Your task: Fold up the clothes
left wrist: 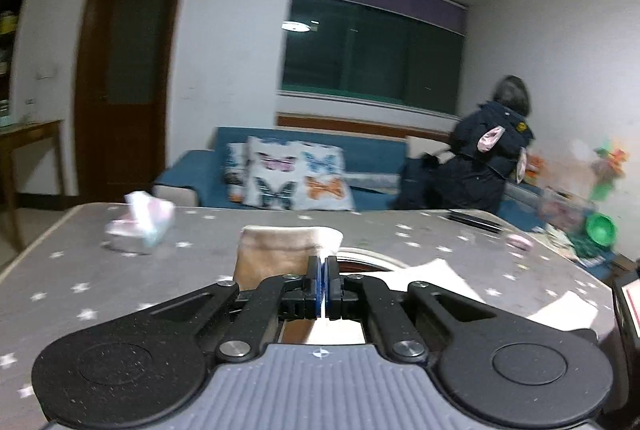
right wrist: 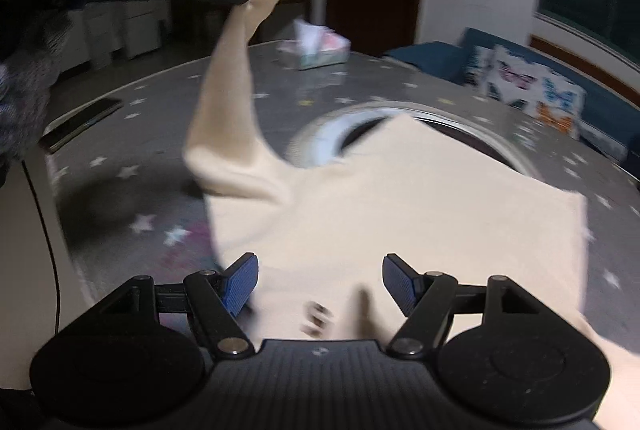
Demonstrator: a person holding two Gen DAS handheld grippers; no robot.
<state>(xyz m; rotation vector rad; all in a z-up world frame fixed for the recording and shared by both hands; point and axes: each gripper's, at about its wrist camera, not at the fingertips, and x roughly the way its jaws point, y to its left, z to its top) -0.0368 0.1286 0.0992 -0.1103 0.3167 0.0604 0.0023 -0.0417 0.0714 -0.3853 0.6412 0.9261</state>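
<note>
We see one soft cream garment (right wrist: 420, 198), one sleeve pinched in our closed left gripper (left wrist: 323, 284), right gripper (right wrist: 320, 282) spread wide, empty, star-print table (right wrist: 120, 150)

Home living room: sofa (left wrist: 372, 166), butterfly cushions (left wrist: 298, 176), table (left wrist: 100, 282).

surface (right wrist: 120, 198): gray cover with little white stars
tissue pack (right wrist: 316, 50): sits at the far side
phone (right wrist: 80, 126): dark, lies flat near the left edge
cloth (right wrist: 420, 210): cream, mostly spread on top
round ring (right wrist: 324, 138): partly under the cloth
</note>
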